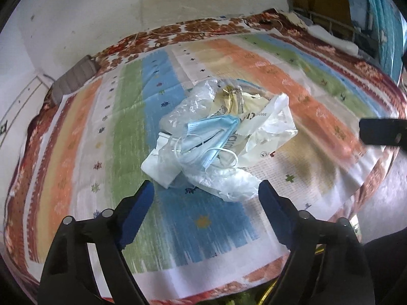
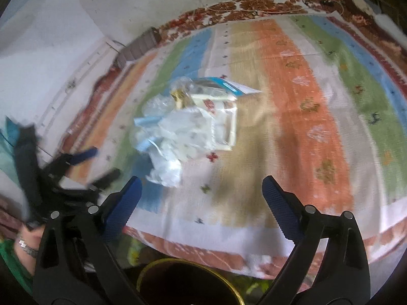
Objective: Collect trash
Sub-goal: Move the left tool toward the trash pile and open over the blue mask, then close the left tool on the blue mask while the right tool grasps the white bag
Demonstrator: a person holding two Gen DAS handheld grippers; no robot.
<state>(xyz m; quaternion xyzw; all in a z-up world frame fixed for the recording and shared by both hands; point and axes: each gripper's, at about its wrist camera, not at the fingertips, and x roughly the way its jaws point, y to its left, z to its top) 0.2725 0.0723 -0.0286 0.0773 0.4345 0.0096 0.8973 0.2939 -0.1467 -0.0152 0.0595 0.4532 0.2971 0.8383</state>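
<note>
A pile of trash (image 1: 218, 137) lies in the middle of a striped cloth on a bed: clear and white plastic bags, a blue face mask (image 1: 203, 137), printed paper wrappers. It also shows in the right wrist view (image 2: 188, 129), blurred. My left gripper (image 1: 206, 190) is open and empty, just short of the pile's near edge. My right gripper (image 2: 201, 185) is open and empty, nearer the bed's front edge, right of the pile. The left gripper (image 2: 101, 162) shows blurred at the left of the right wrist view.
The striped cloth (image 1: 127, 117) covers a red-brown floral blanket (image 1: 193, 28). A dark round bin with a yellow rim (image 2: 188, 282) stands below the bed's front edge. A white wall (image 1: 76, 12) is behind the bed. A grey cushion (image 1: 73, 76) lies at the far left.
</note>
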